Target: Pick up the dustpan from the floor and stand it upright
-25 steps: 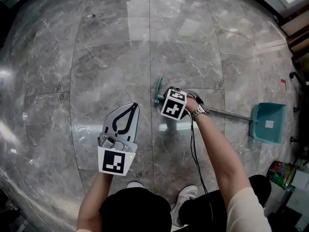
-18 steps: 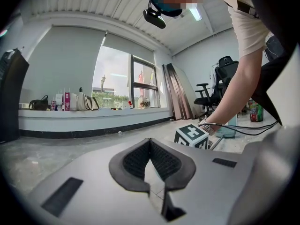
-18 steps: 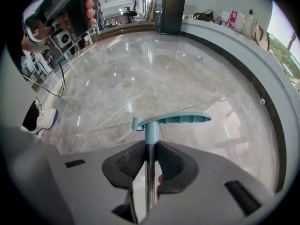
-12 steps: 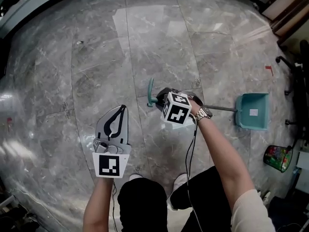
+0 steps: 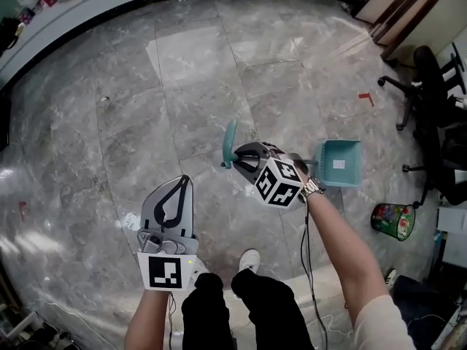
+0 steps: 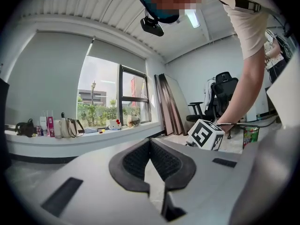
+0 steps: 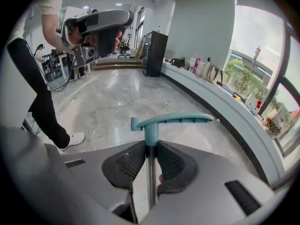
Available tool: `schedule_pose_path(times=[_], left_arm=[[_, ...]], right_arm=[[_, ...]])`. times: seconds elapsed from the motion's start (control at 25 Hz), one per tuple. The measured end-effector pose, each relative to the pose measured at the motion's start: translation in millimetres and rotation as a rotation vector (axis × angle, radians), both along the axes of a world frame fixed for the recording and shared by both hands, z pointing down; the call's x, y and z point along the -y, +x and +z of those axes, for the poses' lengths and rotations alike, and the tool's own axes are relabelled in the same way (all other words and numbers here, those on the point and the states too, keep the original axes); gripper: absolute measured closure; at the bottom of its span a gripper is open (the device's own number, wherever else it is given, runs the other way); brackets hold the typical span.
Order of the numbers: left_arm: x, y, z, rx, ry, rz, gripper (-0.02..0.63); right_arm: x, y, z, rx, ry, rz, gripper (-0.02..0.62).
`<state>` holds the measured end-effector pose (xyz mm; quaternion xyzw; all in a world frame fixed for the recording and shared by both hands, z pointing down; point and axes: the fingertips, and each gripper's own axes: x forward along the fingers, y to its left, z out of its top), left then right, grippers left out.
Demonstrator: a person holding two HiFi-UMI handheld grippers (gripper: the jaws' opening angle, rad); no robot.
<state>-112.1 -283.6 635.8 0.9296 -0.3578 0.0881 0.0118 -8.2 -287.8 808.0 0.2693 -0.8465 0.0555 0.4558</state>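
My right claw (image 5: 244,159) grasps the dustpan (image 5: 338,163) by its pole (image 7: 150,182), just under the handle (image 7: 171,121). My left claw (image 5: 181,183) is clenched on nothing. The pan end looks low near the floor (image 5: 190,86): grasp done, standing it upright remains.

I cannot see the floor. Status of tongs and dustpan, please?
Left tongs shut, empty. Right tongs shut on dustpan pole under its handle. Dustpan not upright yet. Office chair beyond it, apart.

You can read no text for certain. The white label (image 5: 339,164) on the dustpan (image 5: 350,152) is too small, and dark digits on a pale ornament (image 6: 134,122) on the windowsill (image 6: 70,137) are blurred.
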Motion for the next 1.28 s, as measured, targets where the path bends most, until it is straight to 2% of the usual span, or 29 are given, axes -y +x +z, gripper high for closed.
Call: schedule_pose_path(times=[0.24,0.44,0.52,0.6,0.68,0.8,0.88,0.96,1.04,1.16,1.28], left_arm=[[-43,90,-60,0.084,0.041,0.152,0.595],[-79,183,-92,0.02,0.046,0.165,0.595],[-95,227,-96,0.022,0.06,0.183,0.595],[-111,267,-96,0.007,0.006,0.161,0.595],[-124,305,-104,-0.069,-0.069,0.112,0.595],[-141,366,-121,-0.126,-0.098,0.107,0.595],[-156,411,-128,-0.12,-0.1,0.145,0.595],[-171,449,-136,-0.044,-0.049,0.239,0.595],[-180,473,-144,0.002,-0.025,0.286,0.595],[-181,491,-157,-0.019,-0.055,0.242,0.595],[-183,508,-164,-0.003,-0.063,0.196,0.595]], right_arm=[[-25,90,-91,0.111,0.123,0.151,0.499],[-50,162,-154,0.216,0.227,0.22,0.499],[-62,197,-174,0.25,0.261,0.253,0.499],[-75,235,-191,0.285,0.287,0.293,0.499],[-92,274,-206,0.312,0.301,0.338,0.499],[-112,326,-229,0.347,0.322,0.404,0.499],[-129,358,-242,0.367,0.349,0.455,0.499],[-146,388,-249,0.391,0.383,0.517,0.499],[-159,407,-251,0.408,0.412,0.564,0.499],[-171,419,-252,0.4,0.43,0.559,0.499],[-178,429,-258,0.438,0.427,0.564,0.499]])
